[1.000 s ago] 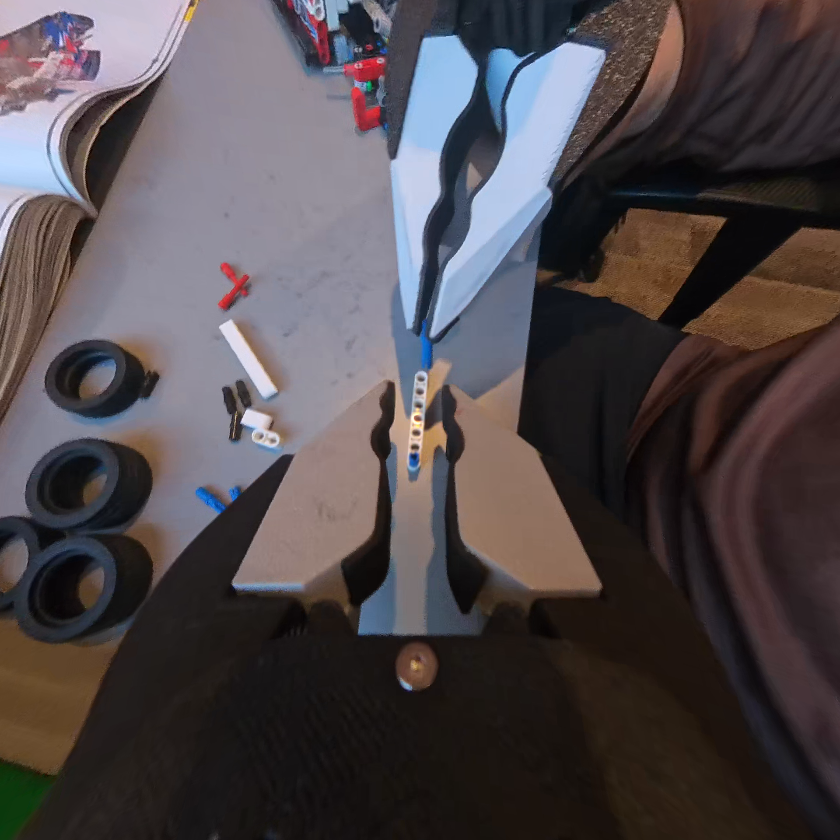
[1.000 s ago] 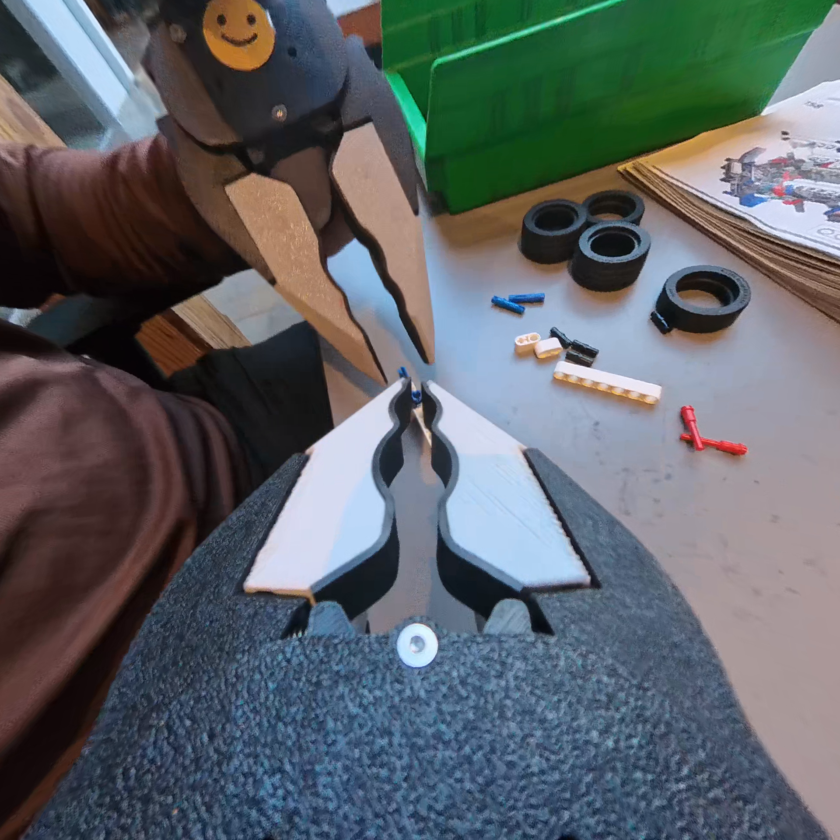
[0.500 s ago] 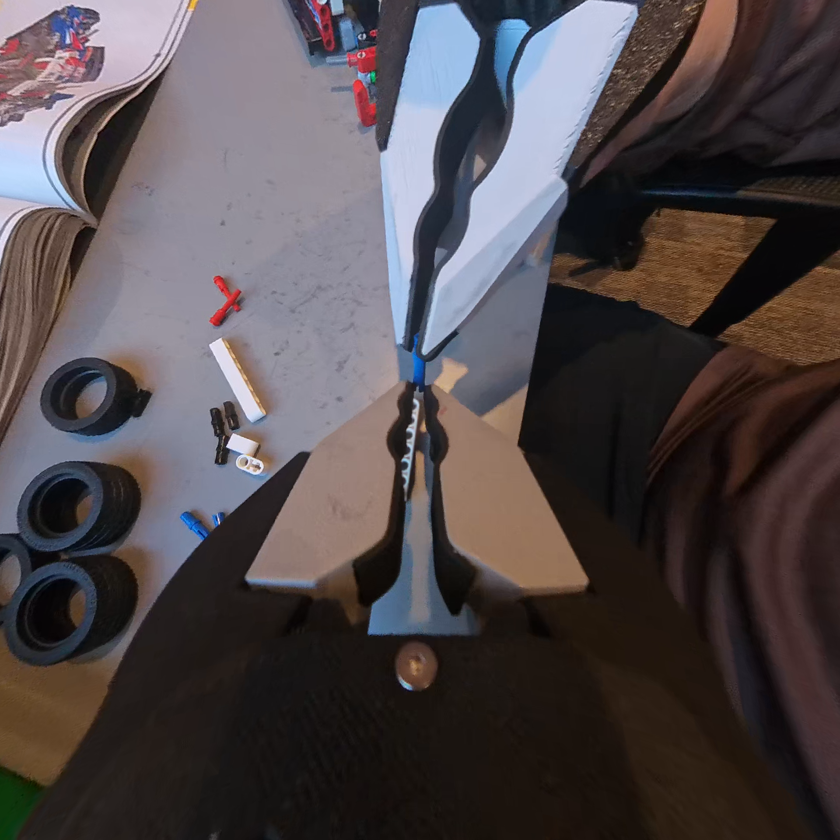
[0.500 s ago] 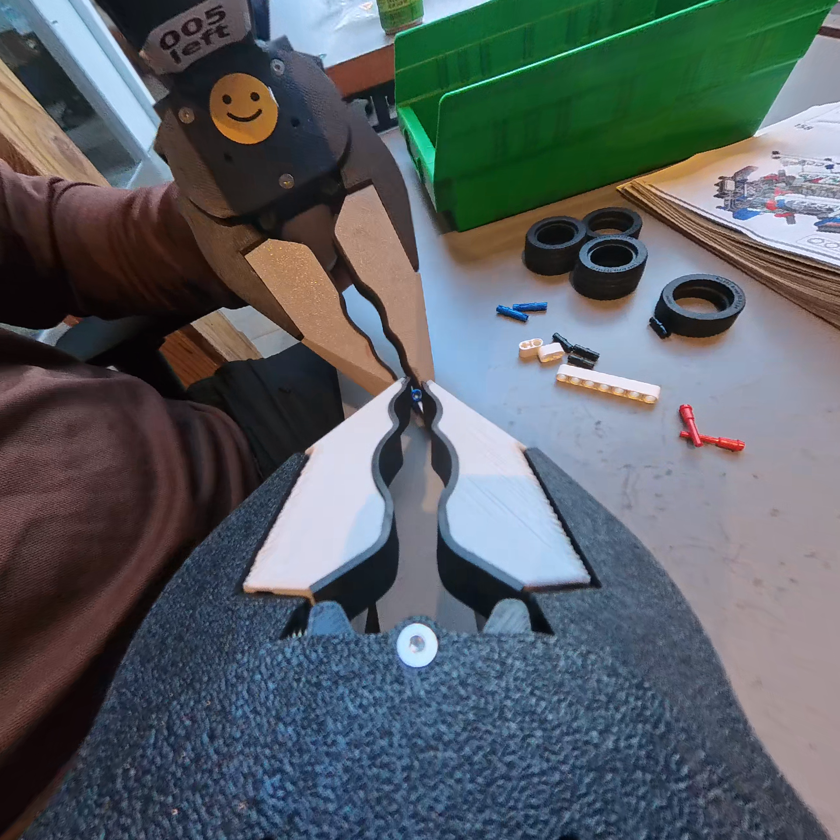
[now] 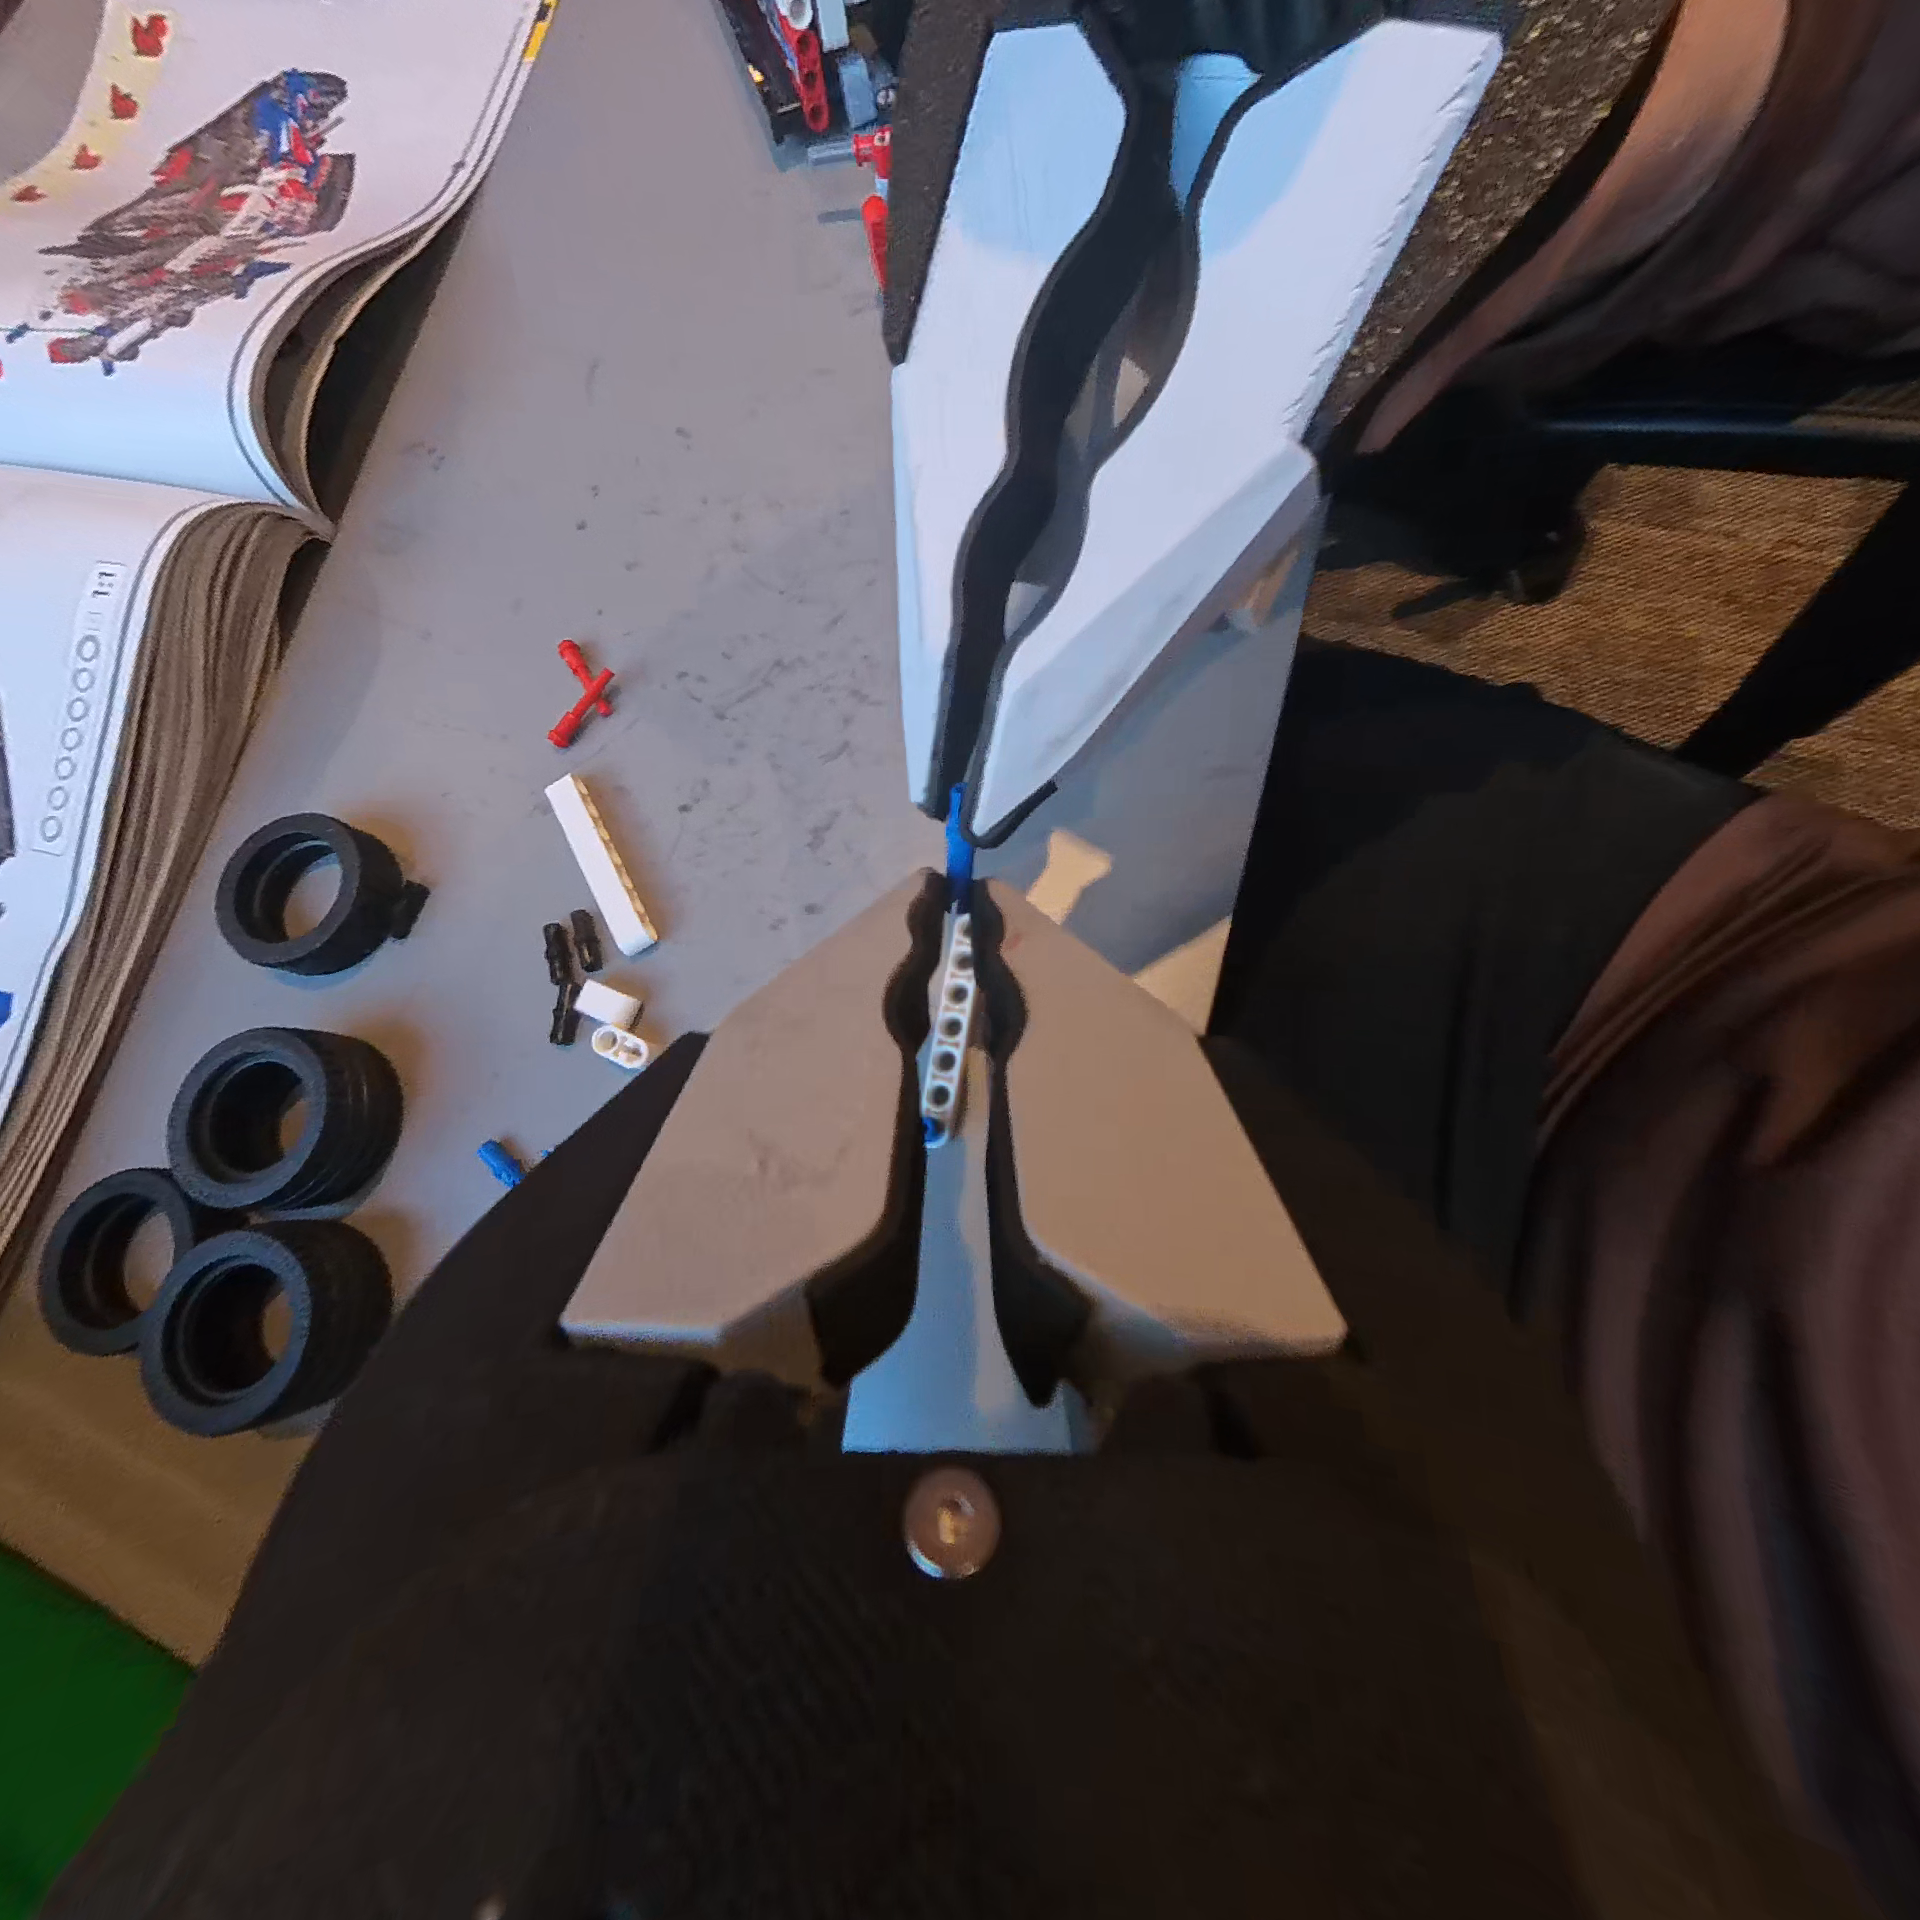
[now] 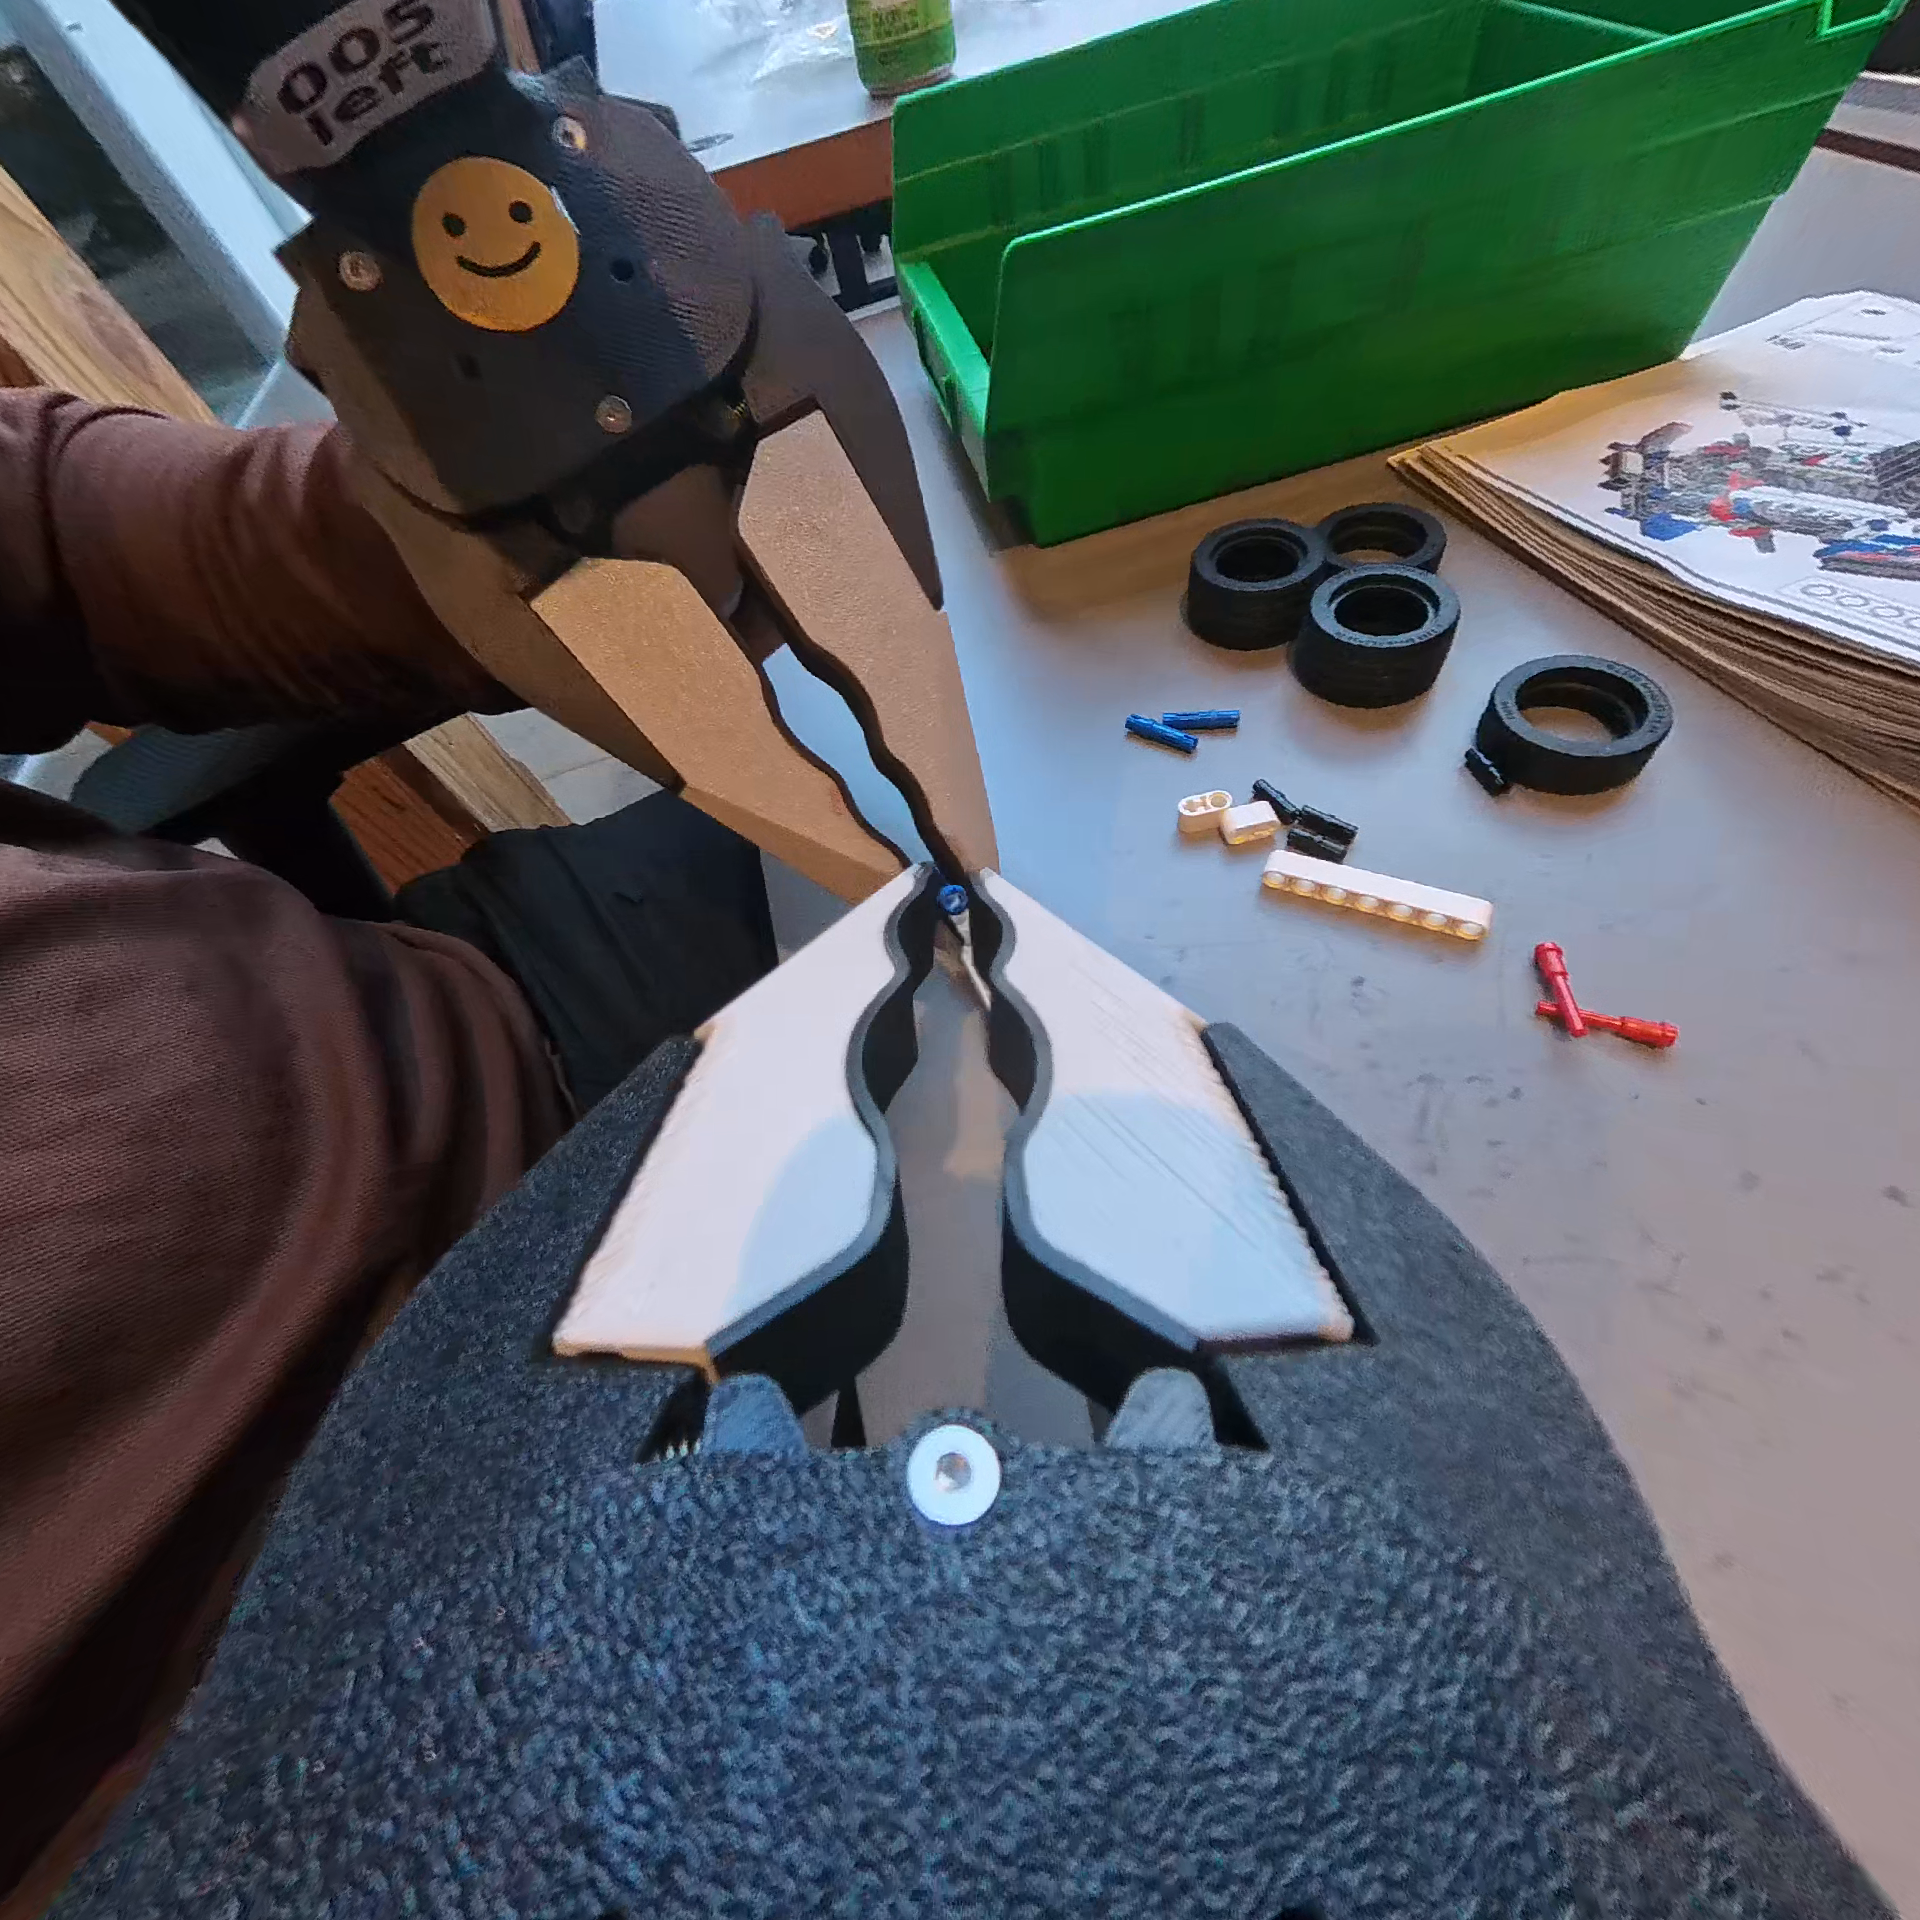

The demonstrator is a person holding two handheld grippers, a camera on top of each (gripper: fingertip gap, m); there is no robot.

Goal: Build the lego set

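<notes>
Blue pin [image 5: 957, 844] now meeting white beam [image 5: 950, 1029]

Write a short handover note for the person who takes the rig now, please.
Left tool: shut on the white beam with holes, held over the table edge.
Right tool: shut on the blue pin, tip at the beam's far end.
On the grey table: four black tyres, long white beam, red axle pieces, manual.
Done: one blue pin at the beam's near end.
Left: seat this pin, then the rest.
</notes>
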